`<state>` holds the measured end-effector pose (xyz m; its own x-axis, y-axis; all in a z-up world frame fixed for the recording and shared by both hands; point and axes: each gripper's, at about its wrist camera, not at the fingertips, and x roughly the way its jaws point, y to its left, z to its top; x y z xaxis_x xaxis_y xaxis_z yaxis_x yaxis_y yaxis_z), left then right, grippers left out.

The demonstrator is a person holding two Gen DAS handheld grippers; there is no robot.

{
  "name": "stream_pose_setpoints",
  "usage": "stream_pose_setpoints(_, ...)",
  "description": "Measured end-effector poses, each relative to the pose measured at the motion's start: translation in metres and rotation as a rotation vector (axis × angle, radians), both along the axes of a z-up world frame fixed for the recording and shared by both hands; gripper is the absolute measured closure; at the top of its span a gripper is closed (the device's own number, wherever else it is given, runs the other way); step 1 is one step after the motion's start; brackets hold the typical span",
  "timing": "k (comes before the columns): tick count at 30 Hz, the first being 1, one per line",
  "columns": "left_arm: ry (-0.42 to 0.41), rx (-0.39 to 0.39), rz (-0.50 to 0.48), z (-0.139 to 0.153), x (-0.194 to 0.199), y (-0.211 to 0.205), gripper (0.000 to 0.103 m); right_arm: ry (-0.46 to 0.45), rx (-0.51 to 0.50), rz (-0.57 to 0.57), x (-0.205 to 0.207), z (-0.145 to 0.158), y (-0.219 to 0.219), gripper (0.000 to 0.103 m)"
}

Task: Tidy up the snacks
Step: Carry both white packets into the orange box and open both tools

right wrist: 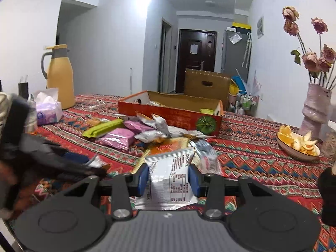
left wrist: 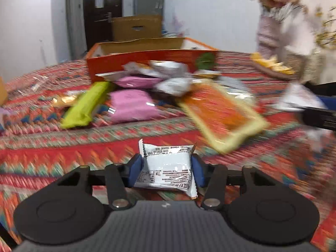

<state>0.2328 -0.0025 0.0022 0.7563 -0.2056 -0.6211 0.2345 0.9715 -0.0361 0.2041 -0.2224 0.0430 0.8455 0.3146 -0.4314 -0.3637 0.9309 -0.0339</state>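
Left hand-held gripper (left wrist: 167, 169) clamped on white snack packet (left wrist: 168, 168). Right hand-held gripper (right wrist: 169, 180) clamped on silver snack packet (right wrist: 170, 180). Orange cardboard box (right wrist: 168, 113) lies far ahead of both over loose snack pile (right wrist: 147, 132) on counter (right wrist: 252, 147), long axis left-right; neither hand clearly nearer.

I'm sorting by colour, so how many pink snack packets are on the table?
2. One pink packet lies nearer, beside the green packet; the other pink packet lies behind it, toward the orange box. More may hide under the pile.
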Motion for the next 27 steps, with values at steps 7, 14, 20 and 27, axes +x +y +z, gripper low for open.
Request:
stream_pose_setpoints(7, -0.062, -0.075, -0.025, 0.018, -0.056, 0.002, 0.088, 0.039, 0.004, 0.007, -0.009, -0.012, -0.002, 0.063)
stream_pose_setpoints(14, -0.125, -0.093, 0.04, 0.044, -0.069, 0.015, 0.094, 0.031, 0.011, 0.007, -0.016, -0.01, -0.001, 0.063)
stream_pose_setpoints(20, -0.174, -0.146, 0.046, 0.072, -0.061, 0.03, 0.094, 0.001, 0.025, 0.006, -0.013, 0.001, -0.003, 0.063)
stream_pose_setpoints(27, -0.231, -0.144, -0.008, 0.121, -0.001, 0.042, 0.094, -0.072, -0.009, 0.059, 0.026, 0.038, -0.006, 0.063)
